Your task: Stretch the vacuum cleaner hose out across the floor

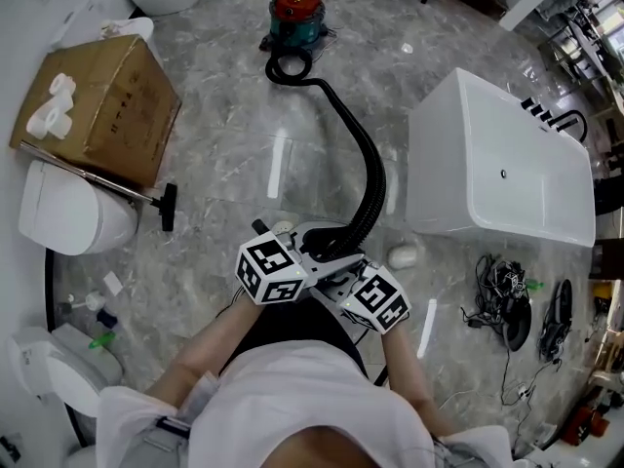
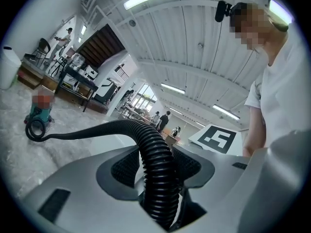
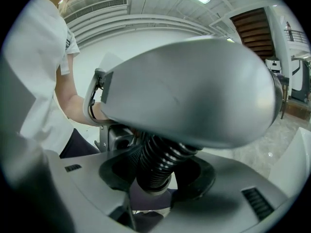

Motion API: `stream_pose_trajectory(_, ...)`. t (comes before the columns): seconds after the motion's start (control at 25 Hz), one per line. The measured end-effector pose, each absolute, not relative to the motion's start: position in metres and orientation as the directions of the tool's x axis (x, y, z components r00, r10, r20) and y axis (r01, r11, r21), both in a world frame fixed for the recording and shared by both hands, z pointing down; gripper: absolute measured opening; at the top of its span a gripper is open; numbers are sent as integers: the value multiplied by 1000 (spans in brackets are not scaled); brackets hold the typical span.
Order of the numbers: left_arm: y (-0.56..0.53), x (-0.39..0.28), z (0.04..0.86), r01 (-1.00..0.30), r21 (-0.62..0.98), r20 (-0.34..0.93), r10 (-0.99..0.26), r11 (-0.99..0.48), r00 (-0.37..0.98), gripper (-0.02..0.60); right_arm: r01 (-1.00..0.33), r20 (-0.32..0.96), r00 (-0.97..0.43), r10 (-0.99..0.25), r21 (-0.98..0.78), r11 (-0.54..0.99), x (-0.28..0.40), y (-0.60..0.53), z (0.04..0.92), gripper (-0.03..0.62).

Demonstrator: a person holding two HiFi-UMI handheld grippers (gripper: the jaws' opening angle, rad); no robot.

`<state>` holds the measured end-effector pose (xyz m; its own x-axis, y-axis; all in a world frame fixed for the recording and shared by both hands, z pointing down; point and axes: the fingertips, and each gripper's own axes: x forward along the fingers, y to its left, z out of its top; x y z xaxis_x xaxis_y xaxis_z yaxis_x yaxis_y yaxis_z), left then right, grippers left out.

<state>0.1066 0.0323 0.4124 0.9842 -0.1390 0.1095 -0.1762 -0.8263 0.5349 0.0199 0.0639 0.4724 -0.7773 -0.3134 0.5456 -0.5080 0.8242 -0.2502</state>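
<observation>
A black ribbed vacuum hose [image 1: 363,154] runs from a red and teal vacuum cleaner [image 1: 296,12], loops once beside it, then stretches across the marble floor up to my hands. Both grippers hold its near end, low in the head view. My left gripper [image 1: 317,250] is shut on the hose [image 2: 154,169], which passes between its dark pads. My right gripper [image 1: 336,273] is shut on the hose [image 3: 156,166] close to its end, and the left gripper's grey body [image 3: 194,86] fills most of the right gripper view. The vacuum cleaner [image 2: 39,111] shows far left in the left gripper view.
A white bathtub [image 1: 507,169] stands right of the hose. A cardboard box [image 1: 102,100] and a white toilet [image 1: 73,213] sit at the left, with a metal wand and floor nozzle [image 1: 168,206]. Shoes and cables [image 1: 512,300] lie at the right.
</observation>
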Motion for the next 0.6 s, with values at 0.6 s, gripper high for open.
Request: stream_pose_trajectory(0.6, 148, 90, 422, -207, 542, 109, -176, -814, 978, 215, -461, 556, -791, -254, -271, 845, 4, 183, 481, 196)
